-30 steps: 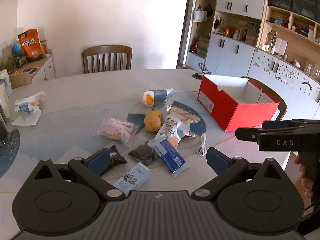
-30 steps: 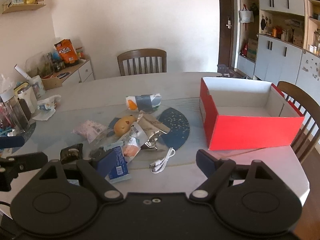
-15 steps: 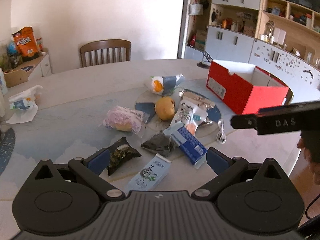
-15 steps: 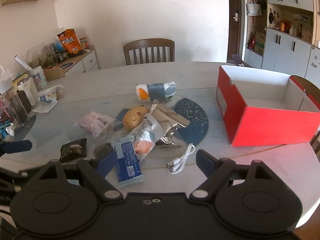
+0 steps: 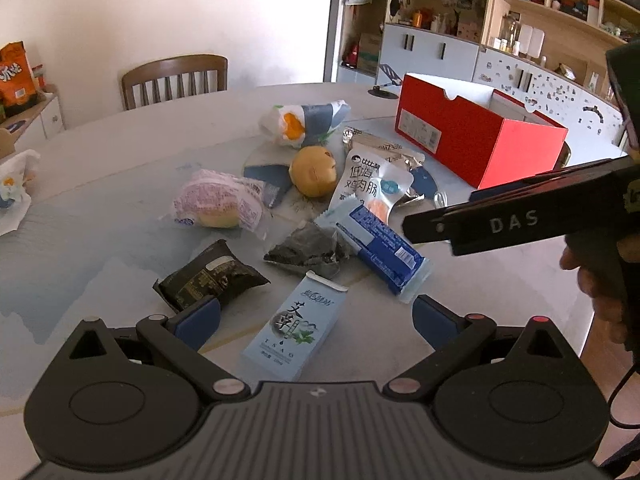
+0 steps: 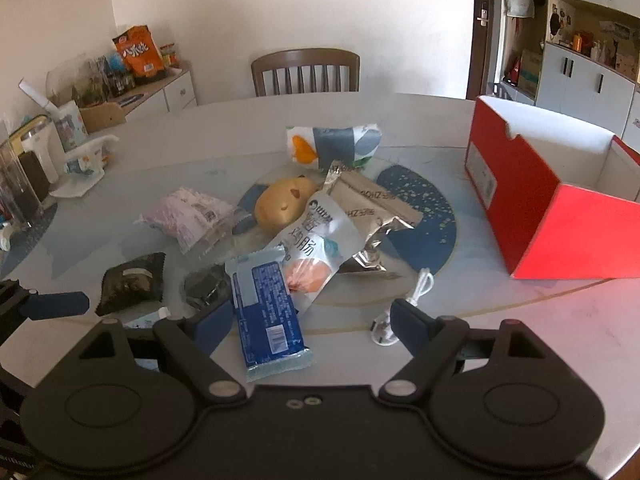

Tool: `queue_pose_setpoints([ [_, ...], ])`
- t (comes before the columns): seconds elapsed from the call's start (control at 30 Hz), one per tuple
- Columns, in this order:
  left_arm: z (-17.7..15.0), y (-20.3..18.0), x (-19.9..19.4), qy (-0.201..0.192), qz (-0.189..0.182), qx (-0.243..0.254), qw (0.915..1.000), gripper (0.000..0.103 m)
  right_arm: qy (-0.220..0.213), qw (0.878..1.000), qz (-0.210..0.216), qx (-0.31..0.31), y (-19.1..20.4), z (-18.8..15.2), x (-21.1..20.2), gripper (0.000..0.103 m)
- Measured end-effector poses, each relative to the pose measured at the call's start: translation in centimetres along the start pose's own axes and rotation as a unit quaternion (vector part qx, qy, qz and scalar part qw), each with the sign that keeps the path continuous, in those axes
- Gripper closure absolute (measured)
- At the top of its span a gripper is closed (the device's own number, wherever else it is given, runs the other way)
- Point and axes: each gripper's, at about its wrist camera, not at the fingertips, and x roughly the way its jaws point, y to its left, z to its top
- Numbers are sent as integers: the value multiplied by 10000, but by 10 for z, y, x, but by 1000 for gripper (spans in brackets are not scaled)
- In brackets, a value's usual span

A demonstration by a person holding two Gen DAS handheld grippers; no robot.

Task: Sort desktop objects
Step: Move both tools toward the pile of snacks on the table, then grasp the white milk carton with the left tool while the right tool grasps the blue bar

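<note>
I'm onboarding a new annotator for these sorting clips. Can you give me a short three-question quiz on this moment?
1. True or false: the red box already holds sorted items.
2. Which item lies between the open jaws of the right gripper? A) white cable B) blue-and-white packet C) dark snack packet
3. Fill in: the light blue carton lies between the jaws of the ___ gripper.

Key
1. False; the part of its inside that shows is bare.
2. B, the blue-and-white packet.
3. Left, the left gripper.
</note>
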Motion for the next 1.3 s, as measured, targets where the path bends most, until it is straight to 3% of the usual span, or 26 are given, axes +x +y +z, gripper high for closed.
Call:
queue_pose_setpoints([
  [0.17,-4,3,11,52,-54,93,9999,1,133,9998,47,-130,7,-1,15,18],
  [0.4,-9,6,22,141,-128,139,9997,10,302,9986,142,-413,18,-4,32,20],
  [0.63,-12,9,25,237,-137,126,9995,34,443,9977,172,-481,22,-4,45,33],
  [0.97,-12,15,23,190,-76,72,9998,53,538,9967,159,-584,25,-6,49,54],
  [1.1,-11,14,22,184,-81,90,9998,70,561,9963,183,-623,28,-6,49,59],
  [1.3,-11,16,22,202,-80,54,9997,75,564,9964,197,-603,29,-5,47,64],
])
